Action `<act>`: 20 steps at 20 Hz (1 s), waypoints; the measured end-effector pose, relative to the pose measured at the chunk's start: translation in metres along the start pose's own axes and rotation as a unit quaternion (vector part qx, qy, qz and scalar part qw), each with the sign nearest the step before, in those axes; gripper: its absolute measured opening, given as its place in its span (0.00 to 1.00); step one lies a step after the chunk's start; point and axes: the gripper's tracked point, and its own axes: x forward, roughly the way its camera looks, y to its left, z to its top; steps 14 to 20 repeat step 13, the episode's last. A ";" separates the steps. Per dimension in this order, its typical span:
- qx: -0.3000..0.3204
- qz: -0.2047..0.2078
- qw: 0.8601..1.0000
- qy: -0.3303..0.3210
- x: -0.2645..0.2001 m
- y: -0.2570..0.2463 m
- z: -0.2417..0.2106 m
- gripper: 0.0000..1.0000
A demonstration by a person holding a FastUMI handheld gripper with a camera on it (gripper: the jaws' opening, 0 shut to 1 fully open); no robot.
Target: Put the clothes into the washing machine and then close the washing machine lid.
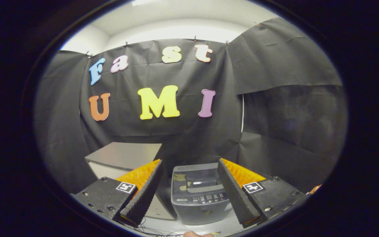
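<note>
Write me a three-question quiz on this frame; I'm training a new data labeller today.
1. True or false: the gripper is shut on clothing.
2. What sits between and beyond the fingers? A) washing machine B) basket C) chair
3. What stands beside the washing machine, by the black cloth wall?

Key: 1 false, its fingers are open and hold nothing. 2 A. 3 a grey box.

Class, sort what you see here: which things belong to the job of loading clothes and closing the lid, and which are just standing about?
Part of the job:
washing machine, lid down, seen between the fingers and beyond them
gripper, fingers open, holding nothing

Just standing about:
grey box, beside the machine
black cloth wall
</note>
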 end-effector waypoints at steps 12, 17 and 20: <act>-0.029 0.029 0.998 -0.057 -0.175 -0.039 0.030 1.00; -0.029 0.039 0.997 -0.054 -0.189 -0.042 0.027 1.00; -0.029 0.039 0.997 -0.054 -0.189 -0.042 0.027 1.00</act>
